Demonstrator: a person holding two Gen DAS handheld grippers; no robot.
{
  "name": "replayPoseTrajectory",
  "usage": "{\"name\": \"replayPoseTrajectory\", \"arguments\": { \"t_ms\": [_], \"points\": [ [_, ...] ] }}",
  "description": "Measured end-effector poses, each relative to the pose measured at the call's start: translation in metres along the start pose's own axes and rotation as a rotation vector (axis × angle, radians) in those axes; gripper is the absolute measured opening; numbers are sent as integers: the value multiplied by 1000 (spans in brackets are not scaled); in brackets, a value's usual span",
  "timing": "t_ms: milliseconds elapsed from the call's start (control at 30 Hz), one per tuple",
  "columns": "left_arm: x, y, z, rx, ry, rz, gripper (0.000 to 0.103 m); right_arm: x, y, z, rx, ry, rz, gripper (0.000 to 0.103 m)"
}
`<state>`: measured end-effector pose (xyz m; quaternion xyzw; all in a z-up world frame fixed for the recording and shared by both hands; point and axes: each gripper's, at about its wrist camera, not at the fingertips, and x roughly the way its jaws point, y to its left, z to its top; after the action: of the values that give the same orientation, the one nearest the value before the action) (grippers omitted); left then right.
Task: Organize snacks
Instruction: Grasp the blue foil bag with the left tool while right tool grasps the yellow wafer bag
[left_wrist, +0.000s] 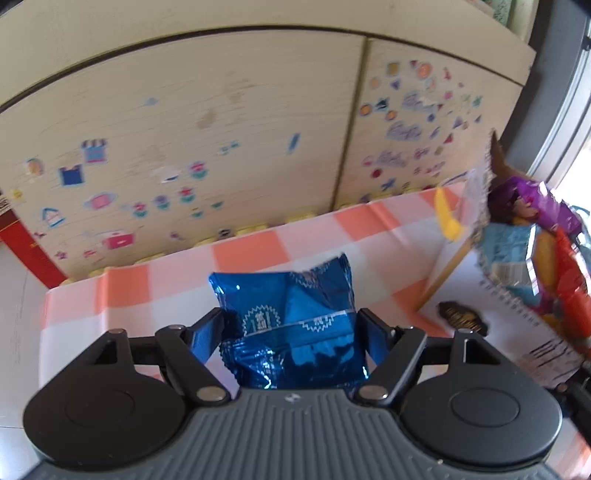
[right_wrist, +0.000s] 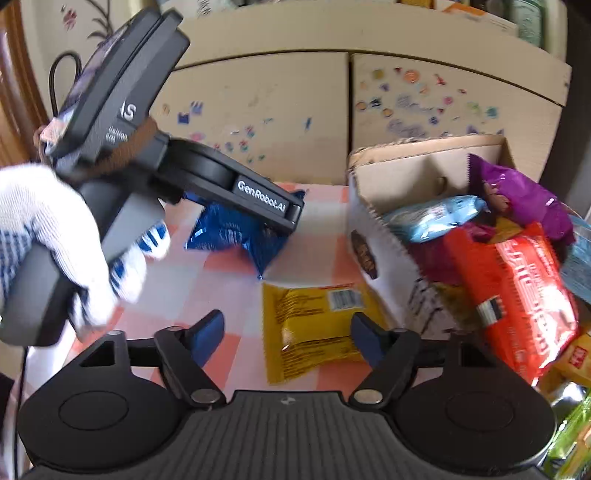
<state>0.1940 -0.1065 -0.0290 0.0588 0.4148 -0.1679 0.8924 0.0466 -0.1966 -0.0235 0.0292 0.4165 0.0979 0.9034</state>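
Bright daylight fills both views, strongest from a window (left_wrist: 576, 173) at the far right of the left wrist view, where it blows out to white. The blue foil packet (left_wrist: 295, 325) carries sharp specular glints. The sticker-covered cabinet doors (left_wrist: 221, 129) are smeared by motion blur, and their top edge bows into an arc from fisheye distortion. In the right wrist view the white glove (right_wrist: 48, 236) and the orange packet (right_wrist: 517, 295) look soft; corners darken.

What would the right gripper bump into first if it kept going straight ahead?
Most likely the yellow snack packet. It lies on the checked tablecloth straight ahead, between the right gripper's open fingers. How far off it is, I can't tell.
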Motion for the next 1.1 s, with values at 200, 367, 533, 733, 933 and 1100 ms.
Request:
{"name": "replayPoseTrajectory", "arguments": {
  "t_ms": [200,367,533,733,933,1100],
  "points": [
    [-4,28,-9,-21,26,32,76,-1,16,-1,-18,29,103,85],
    [-8,43,-16,-17,45,31,75,-9,33,3,-116,68,261,85],
    [-12,52,-19,-26,30,7,75,-5,27,10,-188,33,150,85],
    [-13,47,-15,-4,-3,-27,79,9,20,10,-221,16,91,85],
    [-5,45,-12,-5,-8,-18,84,22,23,9,-250,27,86,86],
    [2,44,-10,5,-3,0,84,24,24,8,-239,52,116,86]
  ]
}}
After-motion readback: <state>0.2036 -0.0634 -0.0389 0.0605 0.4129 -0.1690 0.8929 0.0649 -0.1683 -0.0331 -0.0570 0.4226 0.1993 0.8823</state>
